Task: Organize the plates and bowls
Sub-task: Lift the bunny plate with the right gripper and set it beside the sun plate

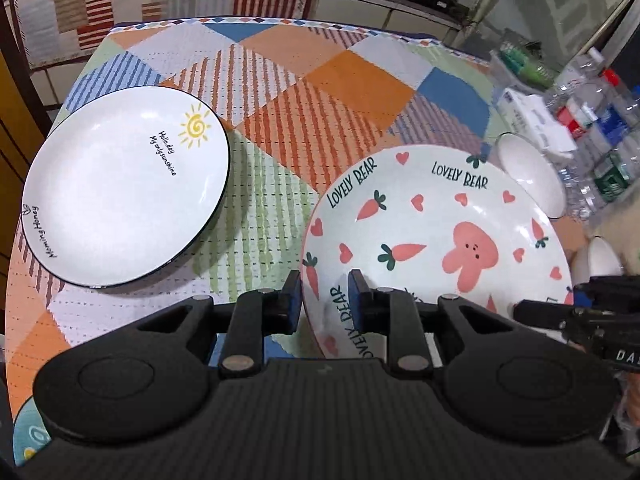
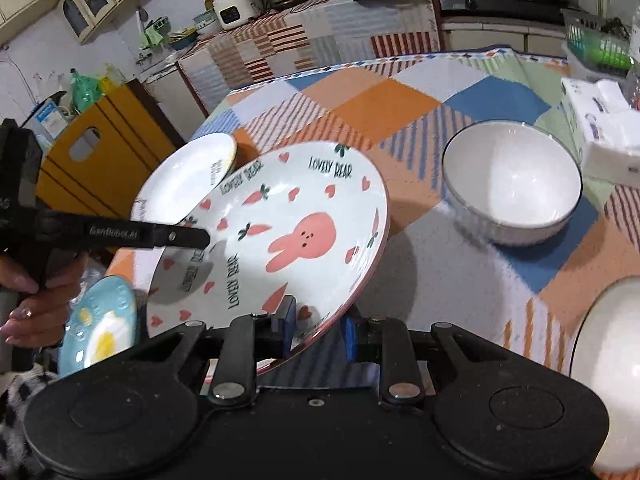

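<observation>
Both claws are clamped on the rim of the bunny plate (image 2: pixel 304 240), the left claw (image 1: pixel 325 294) at its left edge and the right claw (image 2: pixel 318 326) at its near edge, holding it tilted above the surface (image 1: pixel 280 80). The sun plate (image 1: pixel 124 188) lies flat near the surface's left edge. A white bowl (image 2: pixel 516 184) stands toward the right edge.

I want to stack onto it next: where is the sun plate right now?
The sun plate lies flat on the patchwork tablecloth, at left in the left wrist view, apart from the bunny plate held to its right.
</observation>
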A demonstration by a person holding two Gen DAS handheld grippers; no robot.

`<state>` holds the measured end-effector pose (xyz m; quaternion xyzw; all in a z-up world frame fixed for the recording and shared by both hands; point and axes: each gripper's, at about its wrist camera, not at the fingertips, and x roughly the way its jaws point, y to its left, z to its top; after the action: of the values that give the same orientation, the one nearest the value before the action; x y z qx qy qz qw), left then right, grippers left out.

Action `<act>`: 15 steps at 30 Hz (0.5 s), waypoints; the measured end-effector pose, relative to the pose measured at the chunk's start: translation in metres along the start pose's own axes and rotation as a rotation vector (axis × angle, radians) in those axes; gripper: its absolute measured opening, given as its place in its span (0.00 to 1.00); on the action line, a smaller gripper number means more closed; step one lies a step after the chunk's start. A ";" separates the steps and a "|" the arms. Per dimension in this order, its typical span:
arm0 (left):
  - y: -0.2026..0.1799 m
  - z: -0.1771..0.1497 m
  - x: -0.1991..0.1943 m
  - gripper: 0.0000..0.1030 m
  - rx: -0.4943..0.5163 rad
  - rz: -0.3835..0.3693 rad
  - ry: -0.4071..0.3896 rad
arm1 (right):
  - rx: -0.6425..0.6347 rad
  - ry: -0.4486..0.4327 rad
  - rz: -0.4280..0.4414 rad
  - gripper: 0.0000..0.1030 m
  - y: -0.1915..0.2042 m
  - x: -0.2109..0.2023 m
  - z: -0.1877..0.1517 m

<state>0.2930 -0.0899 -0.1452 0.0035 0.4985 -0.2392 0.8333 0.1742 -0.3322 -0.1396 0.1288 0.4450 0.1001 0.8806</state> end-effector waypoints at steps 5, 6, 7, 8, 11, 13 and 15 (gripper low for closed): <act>0.001 0.006 0.024 0.22 -0.009 0.008 0.049 | -0.007 0.046 -0.001 0.28 -0.020 0.027 0.016; 0.000 0.006 0.026 0.21 -0.005 0.012 0.053 | -0.018 0.047 -0.006 0.28 -0.022 0.030 0.018; -0.003 0.006 0.029 0.21 0.009 0.021 0.049 | -0.003 0.053 -0.006 0.28 -0.027 0.035 0.021; -0.005 0.007 0.032 0.21 0.020 0.031 0.054 | 0.012 0.057 -0.009 0.28 -0.031 0.039 0.022; -0.010 0.005 0.038 0.21 0.043 0.040 0.079 | 0.032 0.077 -0.024 0.29 -0.040 0.050 0.024; -0.011 0.001 0.037 0.21 0.047 0.042 0.076 | 0.023 0.092 -0.034 0.28 -0.043 0.055 0.024; -0.009 0.001 0.035 0.20 0.029 0.029 0.074 | 0.028 0.091 -0.043 0.31 -0.043 0.055 0.024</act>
<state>0.3035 -0.1121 -0.1719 0.0317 0.5254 -0.2340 0.8174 0.2281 -0.3602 -0.1816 0.1268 0.4884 0.0808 0.8595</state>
